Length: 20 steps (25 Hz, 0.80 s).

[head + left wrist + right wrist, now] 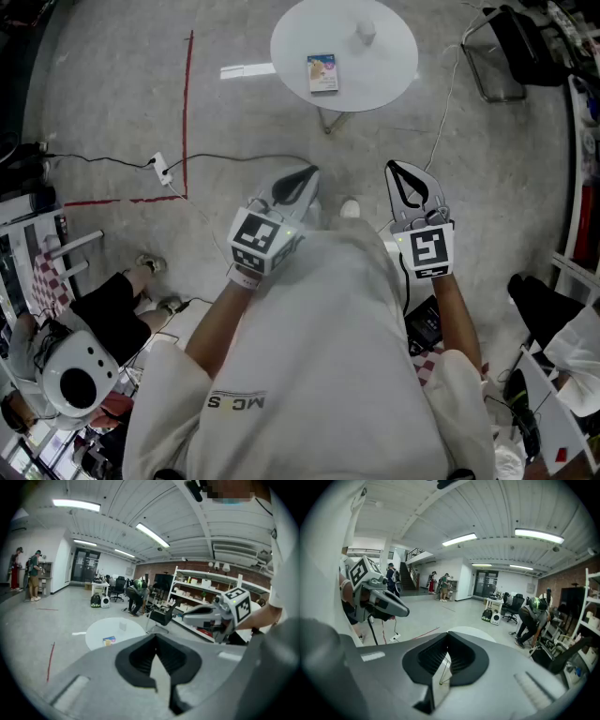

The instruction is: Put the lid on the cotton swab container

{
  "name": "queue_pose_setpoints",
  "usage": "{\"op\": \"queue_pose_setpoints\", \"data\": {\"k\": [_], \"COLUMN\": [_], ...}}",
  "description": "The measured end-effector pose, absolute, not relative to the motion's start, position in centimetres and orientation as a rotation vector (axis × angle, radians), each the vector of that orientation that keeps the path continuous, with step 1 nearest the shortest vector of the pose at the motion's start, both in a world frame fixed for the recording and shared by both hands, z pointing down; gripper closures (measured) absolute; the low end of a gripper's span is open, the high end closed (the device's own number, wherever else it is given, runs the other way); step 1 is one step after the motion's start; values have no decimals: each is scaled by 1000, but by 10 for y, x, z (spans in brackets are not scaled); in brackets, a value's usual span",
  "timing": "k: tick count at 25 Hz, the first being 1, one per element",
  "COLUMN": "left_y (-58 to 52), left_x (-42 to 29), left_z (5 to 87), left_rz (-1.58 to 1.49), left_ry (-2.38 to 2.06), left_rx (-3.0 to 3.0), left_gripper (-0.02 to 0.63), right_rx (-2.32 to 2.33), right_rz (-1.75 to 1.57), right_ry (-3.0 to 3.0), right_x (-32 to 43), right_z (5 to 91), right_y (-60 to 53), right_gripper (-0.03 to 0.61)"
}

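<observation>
A round white table (375, 70) stands ahead of me on the grey floor. On it lie a small blue and white box (322, 72) and a small white container (366, 33); which is the lid I cannot tell at this distance. My left gripper (302, 175) and right gripper (397, 170) are held up near my chest, well short of the table, both shut with nothing in them. In the left gripper view the jaws (156, 637) meet, with the table (96, 637), the box (108, 640) and the right gripper (190, 616) beyond. In the right gripper view the jaws (448, 634) meet too, and the left gripper (404, 612) shows at the left.
Red tape (188, 103) marks the floor at the left, beside a power strip (161, 170) and its cable. A black chair (511, 47) stands at the upper right. A seated person (117, 305) and gear fill the lower left. Shelves (197, 590) line the brick wall.
</observation>
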<state>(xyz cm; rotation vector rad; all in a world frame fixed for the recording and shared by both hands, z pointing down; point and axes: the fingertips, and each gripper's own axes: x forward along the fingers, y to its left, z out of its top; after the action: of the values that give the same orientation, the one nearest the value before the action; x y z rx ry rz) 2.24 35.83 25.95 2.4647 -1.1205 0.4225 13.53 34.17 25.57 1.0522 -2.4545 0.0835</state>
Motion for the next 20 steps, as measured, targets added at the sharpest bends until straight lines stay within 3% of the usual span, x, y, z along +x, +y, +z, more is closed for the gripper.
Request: {"op": "queue_pose_setpoints", "data": {"k": [9, 20], "left_y": [377, 356], "left_x": [84, 118], "left_z": [243, 252], "left_rz": [406, 442], "left_ry": [-1174, -1130], "left_rx": [2443, 2424], "left_gripper": [614, 614], "right_rx": [1110, 1093], "right_rz": [235, 271], "right_ry": [-2486, -2531], "right_x": [203, 222], "right_z": [263, 274], "right_y": [370, 357], "right_gripper": [578, 580]}}
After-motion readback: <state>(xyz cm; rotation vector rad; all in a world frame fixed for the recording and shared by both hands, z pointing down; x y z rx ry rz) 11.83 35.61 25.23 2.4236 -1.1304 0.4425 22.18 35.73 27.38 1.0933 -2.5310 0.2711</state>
